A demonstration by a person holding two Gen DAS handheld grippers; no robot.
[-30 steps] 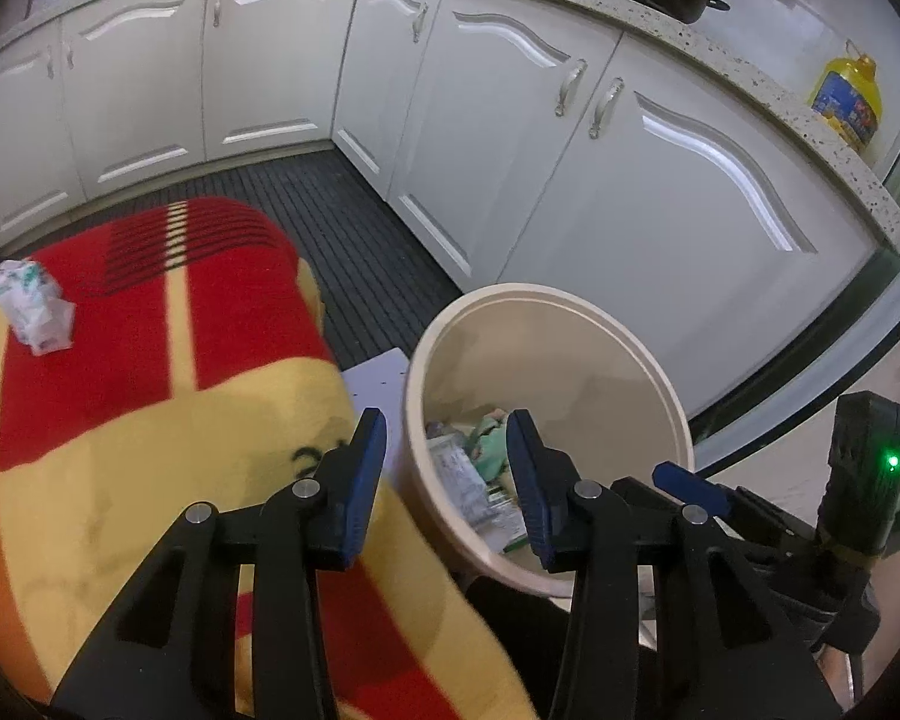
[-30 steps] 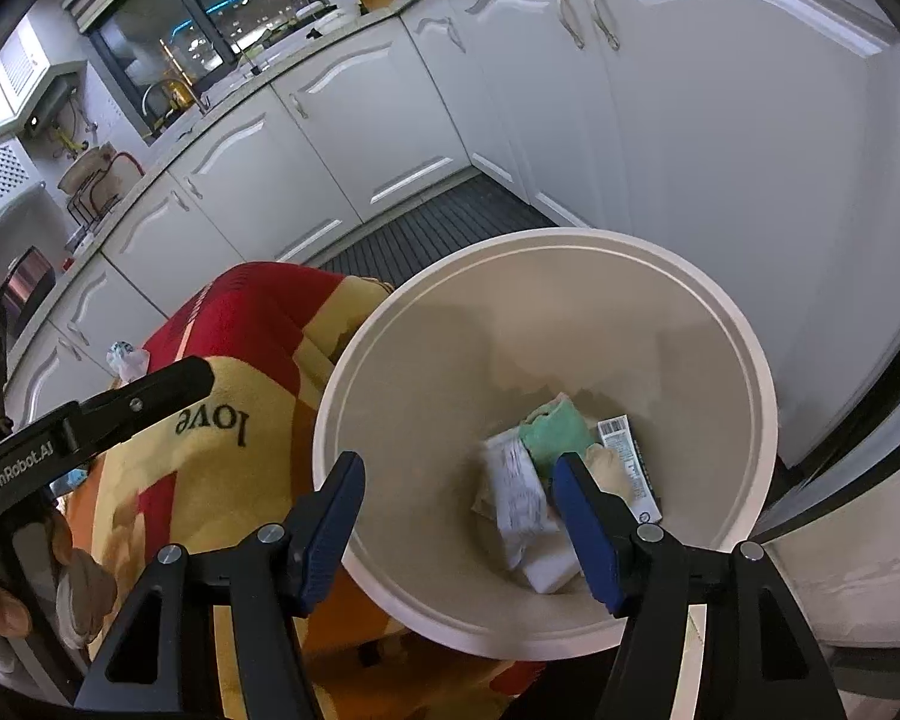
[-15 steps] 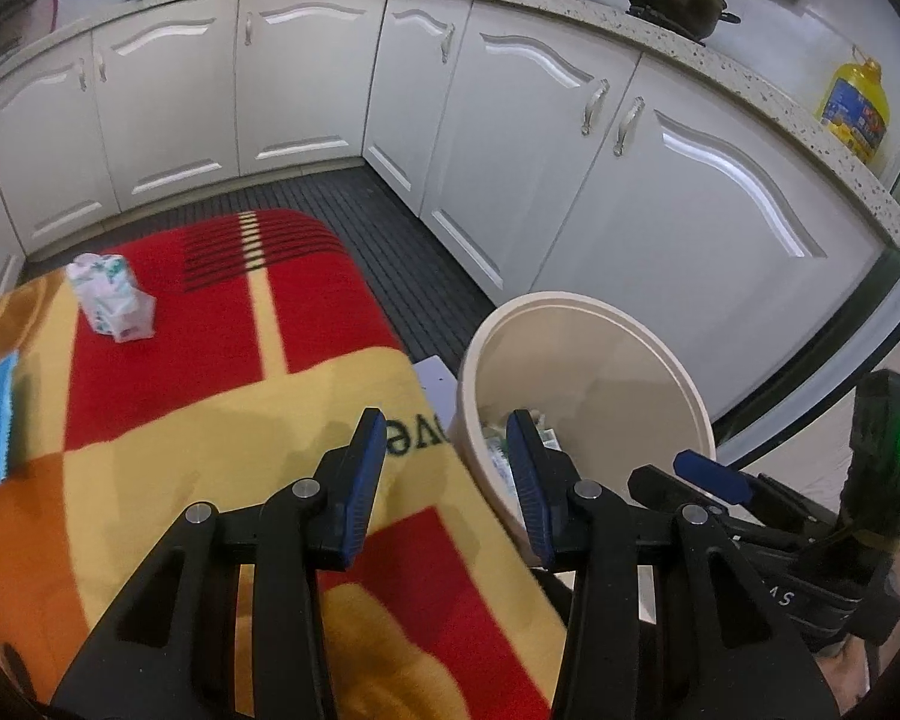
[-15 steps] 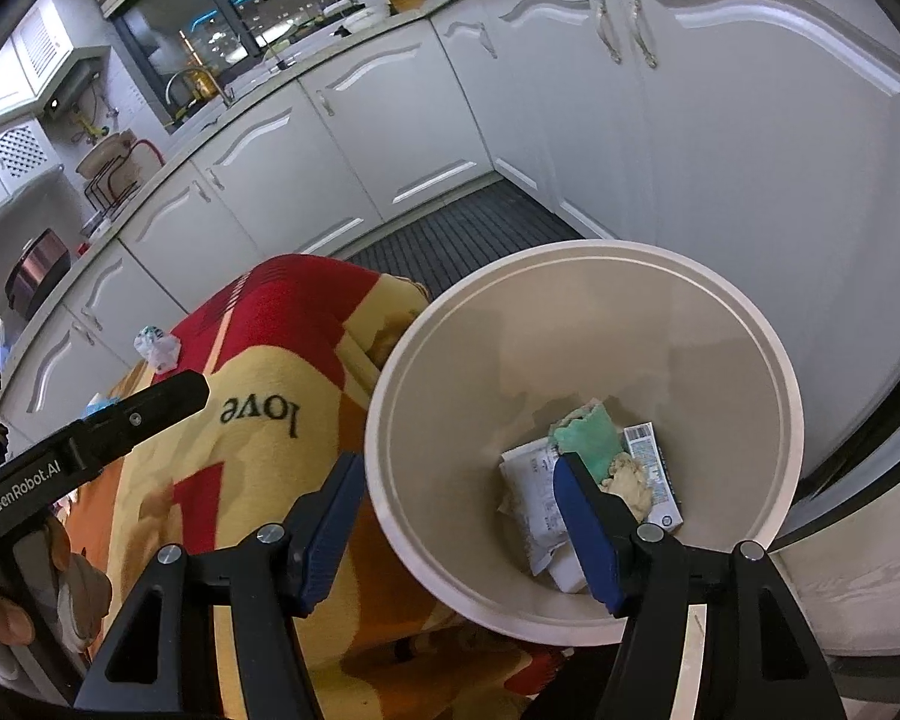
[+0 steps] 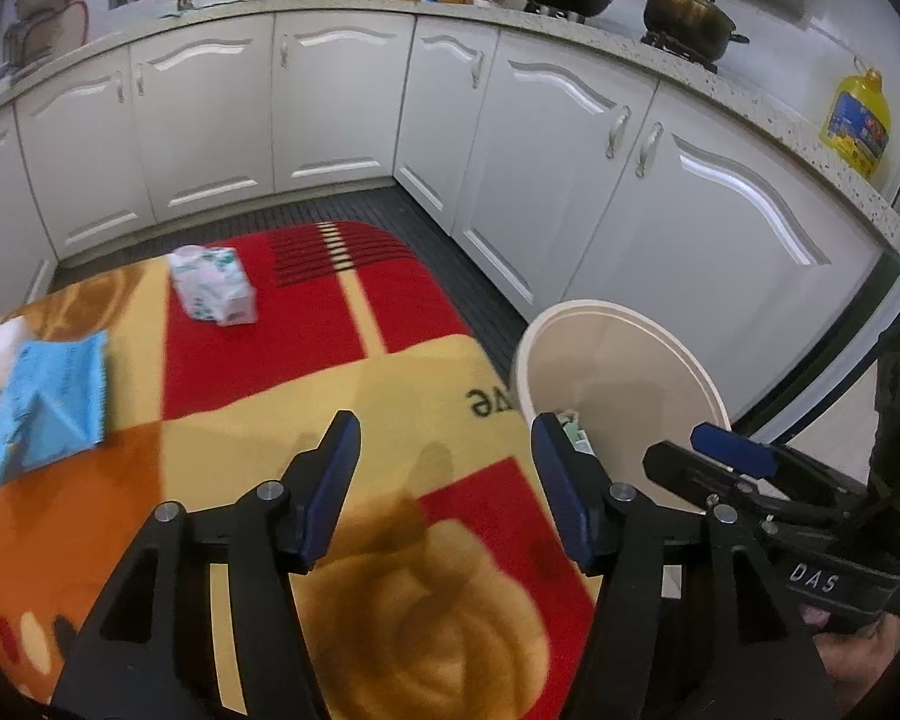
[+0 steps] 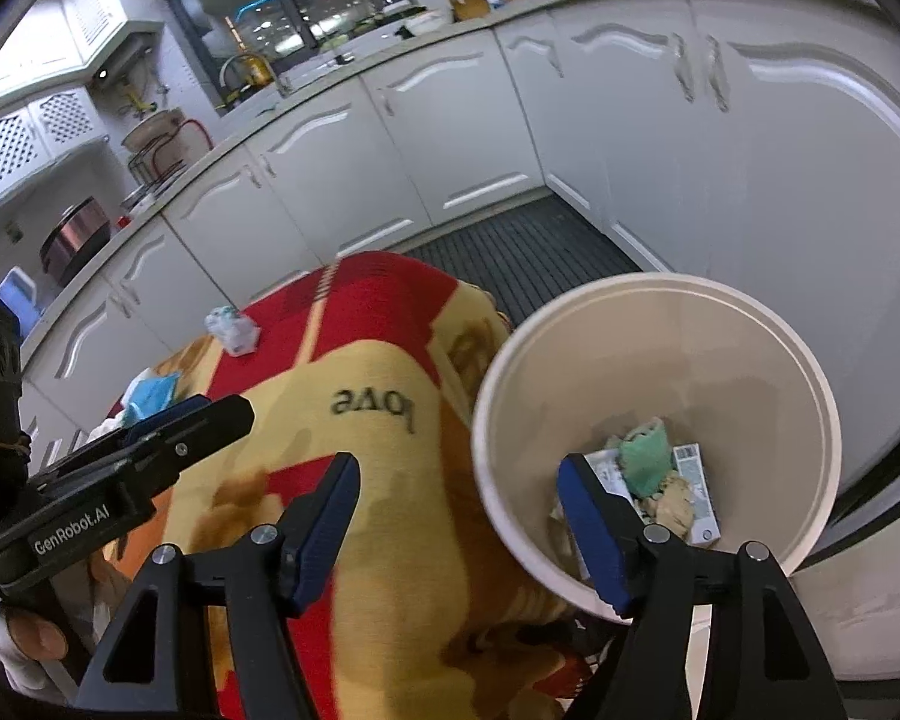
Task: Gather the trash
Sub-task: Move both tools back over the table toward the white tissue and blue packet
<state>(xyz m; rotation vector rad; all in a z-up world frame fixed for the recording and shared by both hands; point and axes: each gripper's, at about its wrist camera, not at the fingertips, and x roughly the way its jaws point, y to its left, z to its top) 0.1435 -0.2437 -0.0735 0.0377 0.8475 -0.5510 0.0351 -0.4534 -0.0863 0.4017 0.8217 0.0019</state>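
A cream trash bin (image 5: 618, 372) stands on the floor beside a table covered by a red and yellow blanket (image 5: 306, 360); in the right wrist view the bin (image 6: 660, 312) holds several wrappers and a green scrap (image 6: 645, 459). A crumpled white and green carton (image 5: 213, 291) lies on the blanket's red part, also seen small in the right wrist view (image 6: 233, 330). A blue packet (image 5: 48, 402) lies at the left edge. My left gripper (image 5: 444, 474) is open and empty over the blanket. My right gripper (image 6: 459, 513) is open and empty by the bin's rim.
White kitchen cabinets (image 5: 342, 114) curve around the back and right. The counter carries a pot (image 5: 687, 15), a pan and a yellow oil bottle (image 5: 858, 123). A dark ribbed floor mat (image 5: 450, 252) lies between table and cabinets.
Both grippers have pulled back and left from above the bin, over the blanket. The carton and blue packet have come into the left wrist view. Both grippers stayed open.
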